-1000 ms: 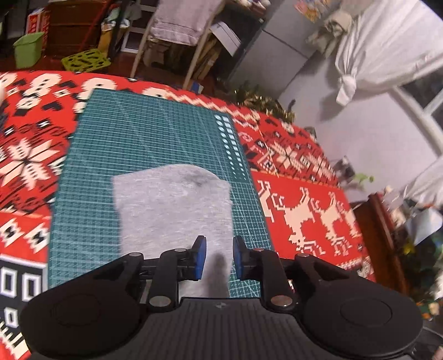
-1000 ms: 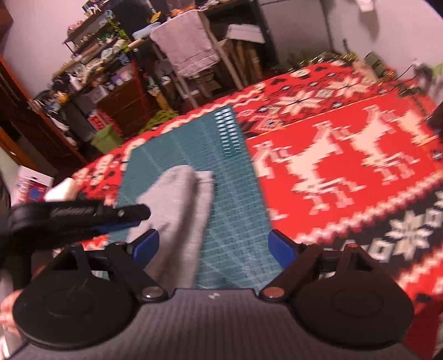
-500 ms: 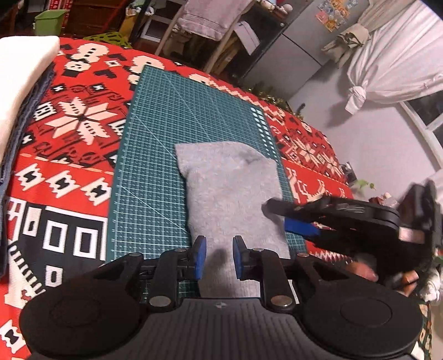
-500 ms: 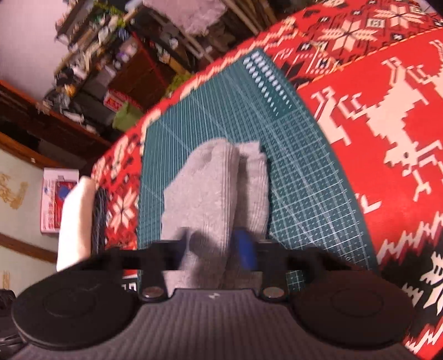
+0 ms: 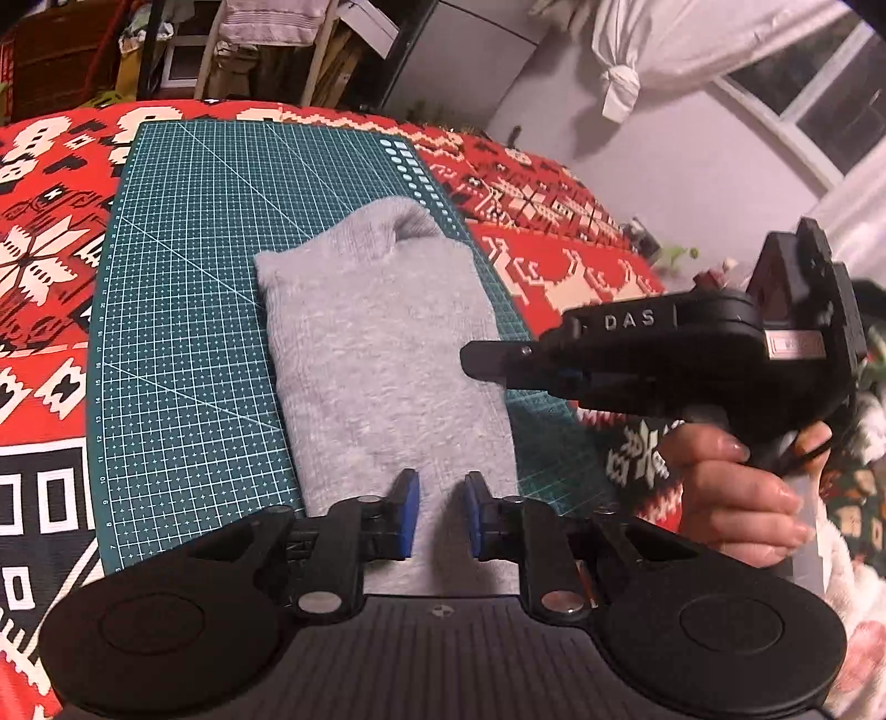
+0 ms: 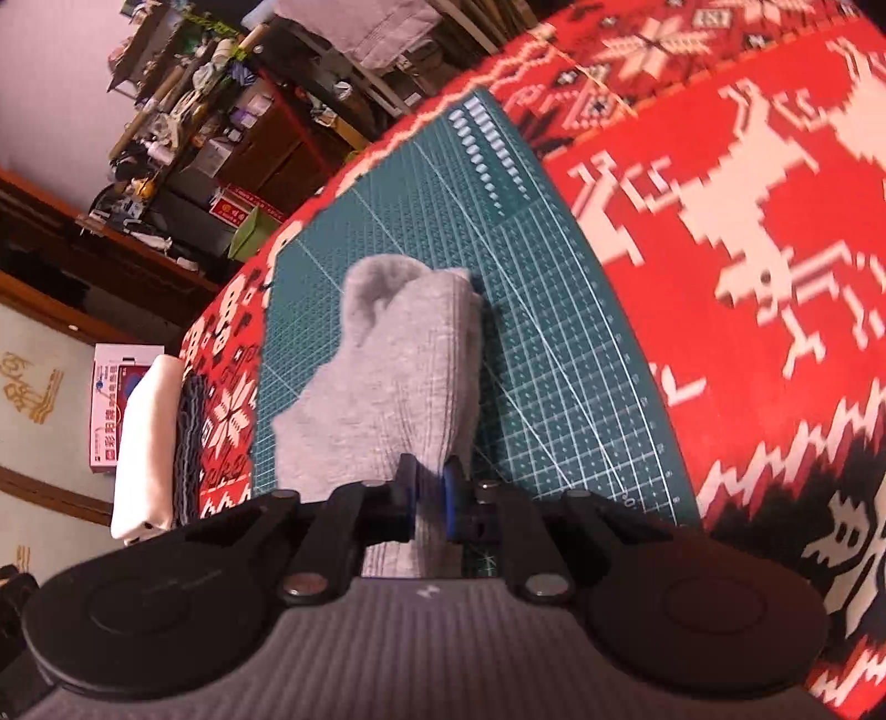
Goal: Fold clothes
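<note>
A grey folded garment (image 5: 382, 360) lies lengthwise on the green cutting mat (image 5: 183, 310). My left gripper (image 5: 443, 515) sits at the garment's near edge, its blue pads a narrow gap apart with grey cloth between them. My right gripper (image 6: 429, 498) is shut on a thick fold along the garment's (image 6: 387, 387) right side, near the front end. From the left wrist view, the right gripper (image 5: 476, 360) reaches in from the right over that edge, held by a hand (image 5: 736, 487). The far end of the garment bulges up slightly.
The mat (image 6: 554, 343) rests on a red patterned tablecloth (image 6: 747, 249). A stack of folded white and dark clothes (image 6: 147, 443) sits at the table's left edge. Behind the table stand a chair with a towel (image 5: 271, 22), cluttered shelves (image 6: 183, 111) and a window with white curtains.
My right gripper, wide open a second ago, has come in over the garment's right edge and shut on it. The left gripper kept its narrow gap at the near edge while its view swung.
</note>
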`<move>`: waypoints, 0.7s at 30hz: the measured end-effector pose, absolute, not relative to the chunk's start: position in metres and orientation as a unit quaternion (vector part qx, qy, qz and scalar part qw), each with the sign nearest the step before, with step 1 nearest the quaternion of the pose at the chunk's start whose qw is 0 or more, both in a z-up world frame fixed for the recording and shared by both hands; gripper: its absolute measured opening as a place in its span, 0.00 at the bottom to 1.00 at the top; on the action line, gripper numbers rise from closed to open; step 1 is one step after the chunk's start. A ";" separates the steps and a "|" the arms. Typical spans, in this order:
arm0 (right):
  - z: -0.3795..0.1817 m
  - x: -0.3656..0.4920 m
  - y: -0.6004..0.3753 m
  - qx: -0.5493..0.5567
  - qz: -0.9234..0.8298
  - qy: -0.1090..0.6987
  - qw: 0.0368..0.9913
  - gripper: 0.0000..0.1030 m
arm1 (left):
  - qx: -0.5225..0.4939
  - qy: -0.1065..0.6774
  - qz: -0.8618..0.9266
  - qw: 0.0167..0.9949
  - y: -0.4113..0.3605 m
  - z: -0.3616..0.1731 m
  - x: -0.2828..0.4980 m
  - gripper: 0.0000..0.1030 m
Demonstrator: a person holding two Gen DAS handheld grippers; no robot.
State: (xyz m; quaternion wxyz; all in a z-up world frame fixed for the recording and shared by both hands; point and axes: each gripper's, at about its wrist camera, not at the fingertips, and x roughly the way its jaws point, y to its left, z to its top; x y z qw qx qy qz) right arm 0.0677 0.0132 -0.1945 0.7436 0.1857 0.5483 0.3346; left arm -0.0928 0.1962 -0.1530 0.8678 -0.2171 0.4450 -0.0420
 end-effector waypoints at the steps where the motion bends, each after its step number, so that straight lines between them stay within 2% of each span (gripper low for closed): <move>1: -0.196 0.067 0.013 0.189 0.333 0.547 0.745 0.19 | -0.215 0.444 -0.041 0.869 0.197 -0.151 -0.094 0.15; 11: -0.177 0.054 0.002 0.163 0.325 0.518 0.774 0.27 | -0.215 0.435 -0.031 0.874 0.210 -0.142 -0.103 0.15; 16: -0.150 0.023 -0.017 0.155 0.360 0.485 0.781 0.26 | -0.230 0.415 -0.056 0.878 0.208 -0.133 -0.116 0.15; 21: -0.147 -0.008 -0.002 0.119 0.402 0.491 0.764 0.20 | -0.245 0.427 -0.067 0.868 0.205 -0.146 -0.117 0.14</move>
